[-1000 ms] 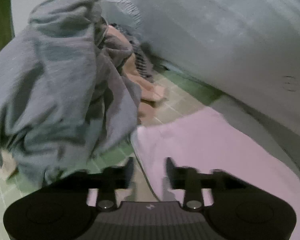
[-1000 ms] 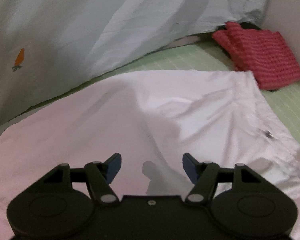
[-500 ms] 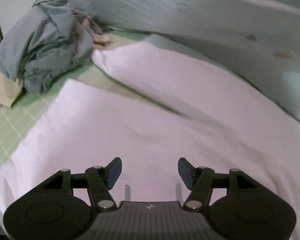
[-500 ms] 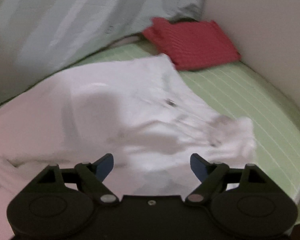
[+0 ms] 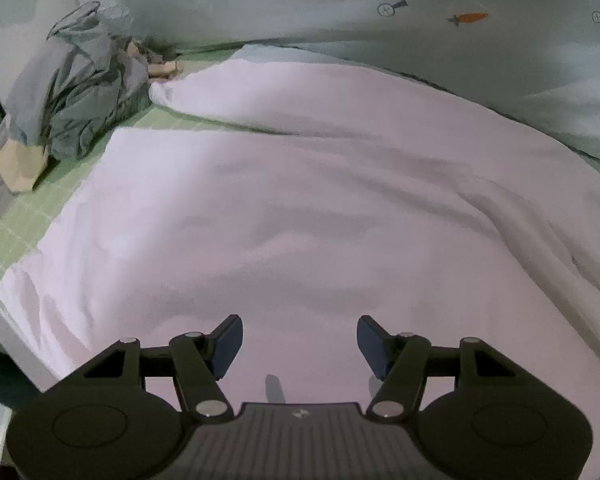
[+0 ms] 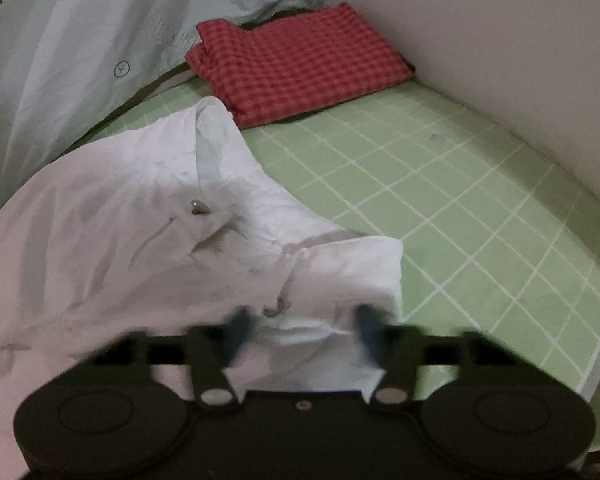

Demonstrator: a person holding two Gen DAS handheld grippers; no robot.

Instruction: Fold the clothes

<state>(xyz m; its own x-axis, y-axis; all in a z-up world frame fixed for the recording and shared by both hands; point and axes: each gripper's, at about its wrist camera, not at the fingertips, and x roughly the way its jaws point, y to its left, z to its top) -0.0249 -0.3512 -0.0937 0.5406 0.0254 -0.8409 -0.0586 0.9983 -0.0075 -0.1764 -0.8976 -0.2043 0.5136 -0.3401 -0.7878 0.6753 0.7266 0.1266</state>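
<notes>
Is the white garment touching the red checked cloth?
Cannot tell. In the right wrist view the white garment's raised corner overlaps the red checked cloth's near edge, showing neither contact nor gap.

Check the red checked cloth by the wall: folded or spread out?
Folded. The red checked cloth lies as a compact, layered rectangle with stacked edges showing at its left end, on the green gridded mat, apart from the white garment.

1. The left gripper [image 5: 299, 345] has swung off the grey heap [image 5: 78, 88] onto the white garment [image 5: 300, 200] — jaws spread wider.
2. The right gripper [image 6: 300, 330] has moved over the crumpled waistband [image 6: 340, 272]; its fingers are blurred, seemingly still apart.
</notes>
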